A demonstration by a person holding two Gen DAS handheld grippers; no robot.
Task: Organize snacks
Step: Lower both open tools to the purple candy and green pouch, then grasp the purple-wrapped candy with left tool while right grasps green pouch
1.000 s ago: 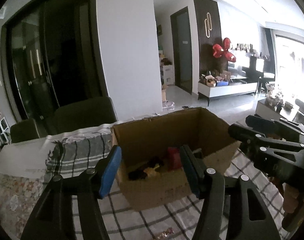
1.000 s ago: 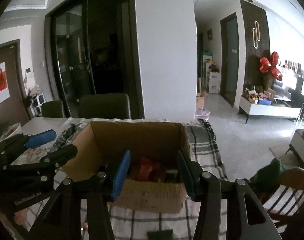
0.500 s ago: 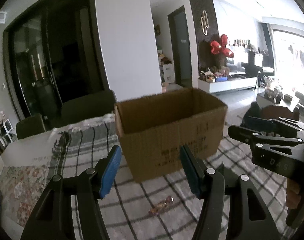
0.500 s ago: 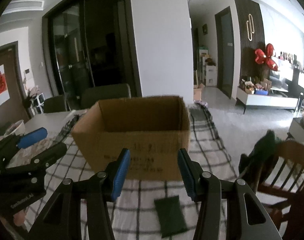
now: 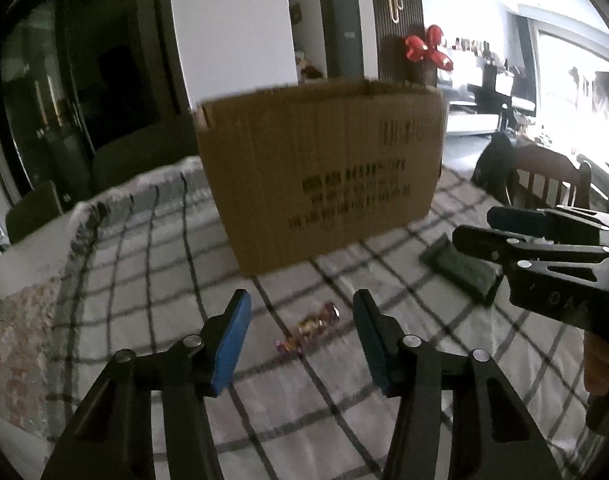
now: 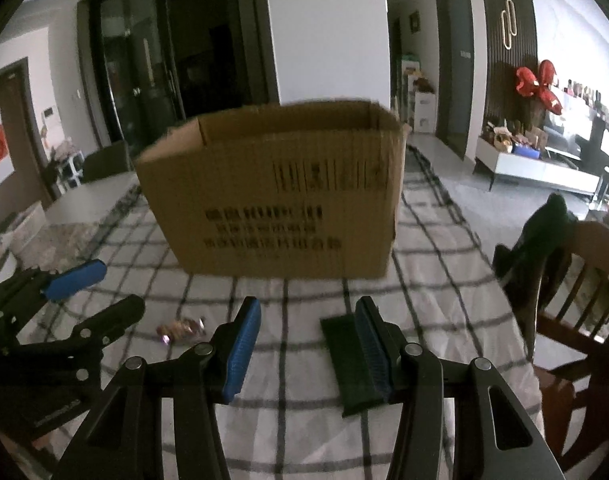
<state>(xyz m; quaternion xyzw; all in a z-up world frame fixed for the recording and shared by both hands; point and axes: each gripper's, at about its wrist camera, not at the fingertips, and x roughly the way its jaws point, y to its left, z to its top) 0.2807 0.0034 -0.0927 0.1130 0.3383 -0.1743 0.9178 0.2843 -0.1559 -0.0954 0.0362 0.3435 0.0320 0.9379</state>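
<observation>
Tall brown cardboard box (image 6: 276, 196) blocks the far side of the checked tablecloth (image 5: 152, 264). Near side open, only a small shiny wrapped candy (image 5: 310, 326) and flat dark green packet (image 6: 350, 360) lying low. Wooden chair (image 6: 576, 300) crowds the right edge.
</observation>
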